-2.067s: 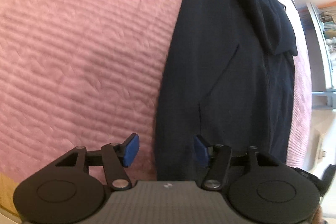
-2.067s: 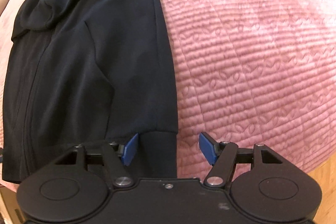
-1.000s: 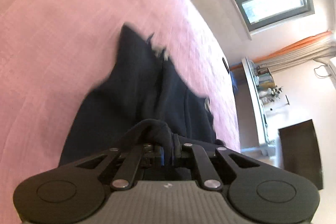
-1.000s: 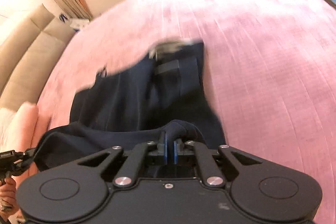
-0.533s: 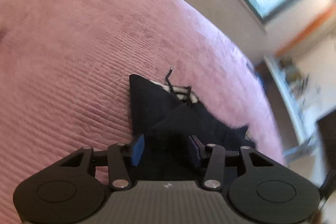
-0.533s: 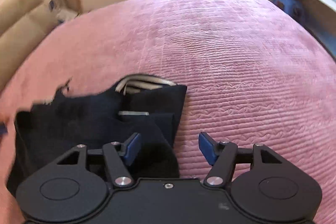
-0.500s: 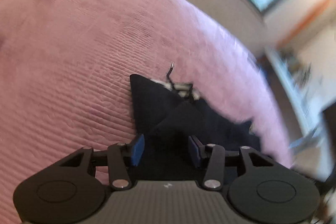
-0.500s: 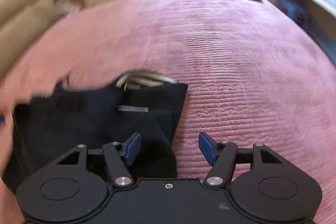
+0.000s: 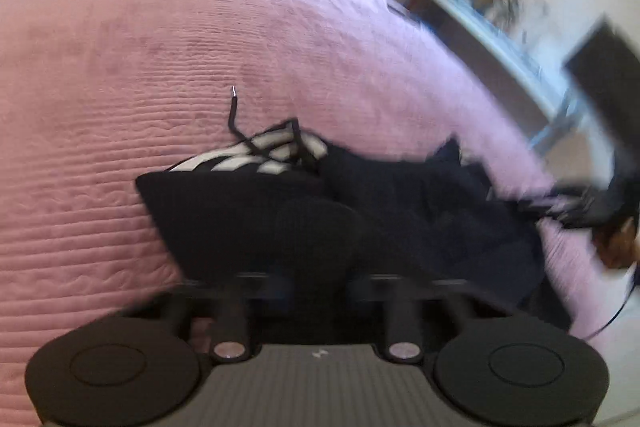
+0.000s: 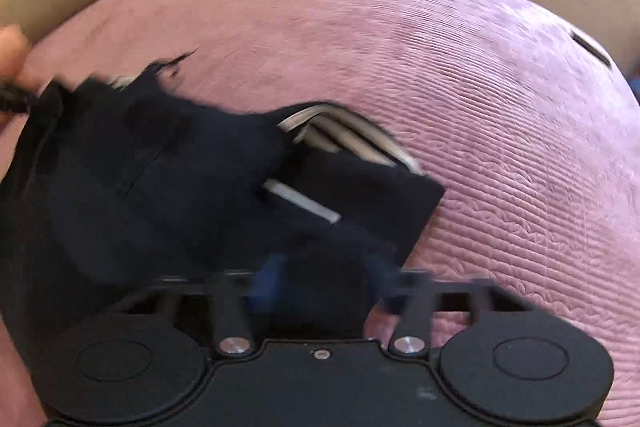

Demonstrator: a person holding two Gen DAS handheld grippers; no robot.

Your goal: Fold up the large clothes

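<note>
The dark navy fabric garment (image 9: 400,207) lies bunched on the pink quilted bed cover (image 9: 160,47), at centre and lower centre of the left wrist view and at centre left of the right wrist view. Its white-striped lining (image 9: 256,159) shows at the upper edge of the pile, with a thin black drawcord (image 9: 232,115) lying on the cover above it.

The left hand-held gripper (image 9: 316,279) has just been closing; a raised fold of the garment sits between its jaws, and blur hides the pads.

The right hand-held gripper (image 10: 326,287) has also just been closing. Its smeared blue pads (image 10: 268,279) pinch a fold of the garment.
</note>
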